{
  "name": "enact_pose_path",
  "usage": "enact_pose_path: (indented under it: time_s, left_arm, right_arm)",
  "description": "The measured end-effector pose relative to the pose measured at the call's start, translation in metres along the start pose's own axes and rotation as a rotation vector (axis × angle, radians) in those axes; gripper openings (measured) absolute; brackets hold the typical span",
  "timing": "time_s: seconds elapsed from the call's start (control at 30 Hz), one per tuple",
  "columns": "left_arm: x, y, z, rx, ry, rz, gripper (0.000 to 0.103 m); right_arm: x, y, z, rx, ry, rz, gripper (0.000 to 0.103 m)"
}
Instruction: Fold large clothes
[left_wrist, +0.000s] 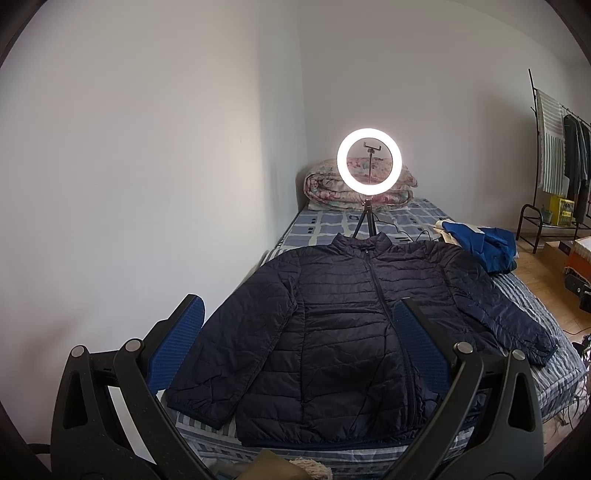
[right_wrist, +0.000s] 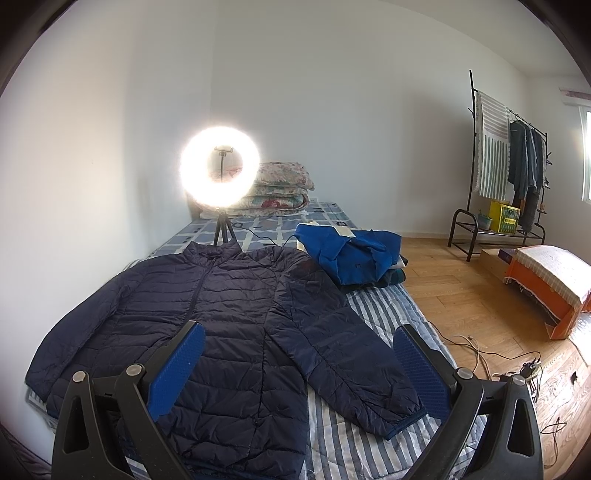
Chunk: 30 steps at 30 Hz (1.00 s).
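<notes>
Jacket (left_wrist: 347, 332) flat; both claws wide, empty.

We've got both wrist cams at the foot of the striped-sheet bed (left_wrist: 546, 314), raised, tilted down, looking along it to the corner wall. Left cam sits over the navy quilted puffer jacket (left_wrist: 332, 325) hem; right cam is offset toward the floor side. Shared: jacket (right_wrist: 207, 332), glowing white ring light on a tripod (left_wrist: 369, 166).

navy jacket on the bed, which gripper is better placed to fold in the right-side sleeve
Right, probably. The right gripper hovers open right above that sleeve of the navy jacket; the left gripper frames the body.
</notes>
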<state>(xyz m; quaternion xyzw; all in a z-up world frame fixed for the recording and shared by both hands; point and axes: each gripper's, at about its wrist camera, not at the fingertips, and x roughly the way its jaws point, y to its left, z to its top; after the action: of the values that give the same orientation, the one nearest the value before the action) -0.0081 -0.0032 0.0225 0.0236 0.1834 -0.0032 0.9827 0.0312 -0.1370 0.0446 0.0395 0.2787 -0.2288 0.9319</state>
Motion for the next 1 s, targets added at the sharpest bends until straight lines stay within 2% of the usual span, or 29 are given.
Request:
enact_pose_path:
  time_s: [1.0]
  left_arm:
    - [0.012, 0.011, -0.015, 0.003, 0.016, 0.032, 0.103]
  right_arm:
    - [0.012, 0.02, -0.007, -0.027, 0.0, 0.032, 0.103]
